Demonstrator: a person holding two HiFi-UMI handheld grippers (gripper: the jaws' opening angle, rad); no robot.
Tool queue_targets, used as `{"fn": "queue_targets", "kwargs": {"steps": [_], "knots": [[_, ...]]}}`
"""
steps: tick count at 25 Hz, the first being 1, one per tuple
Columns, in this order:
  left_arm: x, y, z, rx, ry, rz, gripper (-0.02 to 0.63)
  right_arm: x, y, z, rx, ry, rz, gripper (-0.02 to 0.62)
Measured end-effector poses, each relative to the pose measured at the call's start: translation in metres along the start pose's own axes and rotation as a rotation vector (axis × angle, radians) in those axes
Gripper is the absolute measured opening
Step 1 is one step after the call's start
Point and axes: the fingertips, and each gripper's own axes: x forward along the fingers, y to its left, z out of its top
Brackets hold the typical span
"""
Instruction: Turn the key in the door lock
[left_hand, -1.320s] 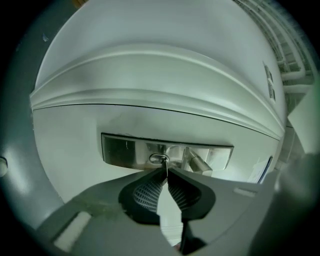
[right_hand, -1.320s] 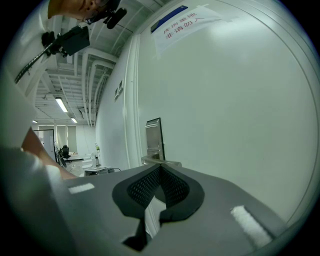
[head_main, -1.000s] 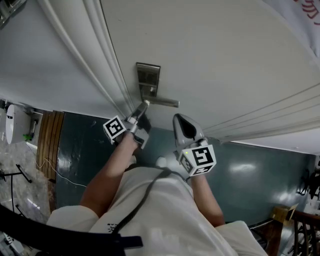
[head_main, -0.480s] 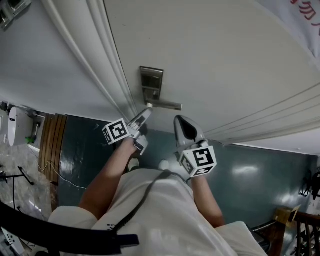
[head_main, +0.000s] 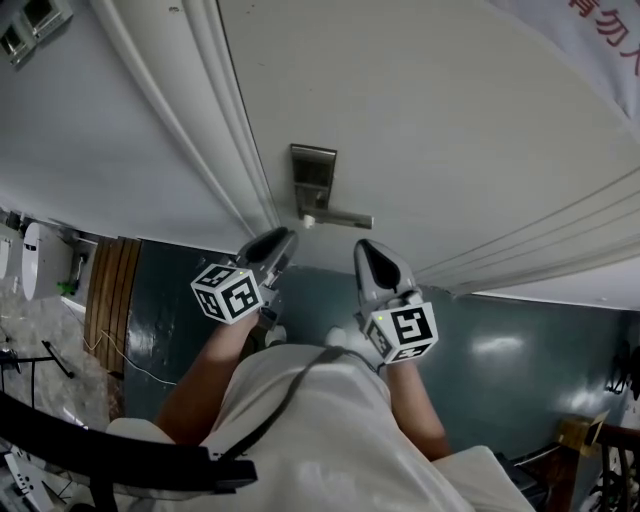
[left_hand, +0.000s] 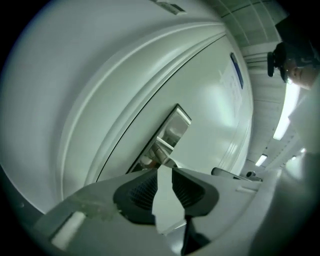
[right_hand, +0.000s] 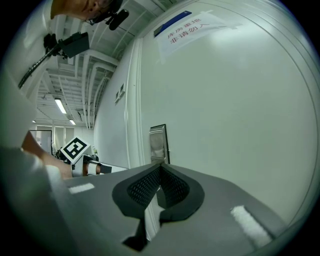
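A metal lock plate (head_main: 313, 176) with a lever handle (head_main: 340, 216) sits on the pale door (head_main: 450, 130). A small pale knob, seemingly the key's head (head_main: 308, 219), sticks out at the lever's root. My left gripper (head_main: 288, 236) hangs just below and left of it, clear of the door. In the left gripper view its jaws are closing with nothing between them; the lock plate (left_hand: 173, 129) and lever (left_hand: 161, 150) lie just past the left gripper (left_hand: 165, 171). My right gripper (head_main: 366, 246) is shut and empty under the lever's free end, with the plate (right_hand: 158, 142) ahead of it.
The door frame's mouldings (head_main: 215, 120) run along the left of the door. A printed notice (right_hand: 187, 25) is stuck high on the door. Dark green floor (head_main: 170, 300) lies below, with wooden planks (head_main: 105, 290) at the left.
My left gripper has come off the lock, drawn back down and to the left, and rolled so its marker cube faces another way. The right gripper has stayed put.
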Motion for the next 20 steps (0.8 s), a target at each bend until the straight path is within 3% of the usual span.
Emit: {"fn": "queue_targets", "kwargs": {"steps": [13, 20], "knots": [[-0.021, -0.062, 0.058, 0.367, -0.075, -0.071, 0.027, -0.018, 0.015, 0.023, -0.023, -0.044, -0.035, 0.008], [-0.027, -0.083, 0.076, 0.4, -0.125, -0.121, 0.008, -0.022, 0.019, 0.028, -0.014, -0.053, -0.055, 0.008]]}}
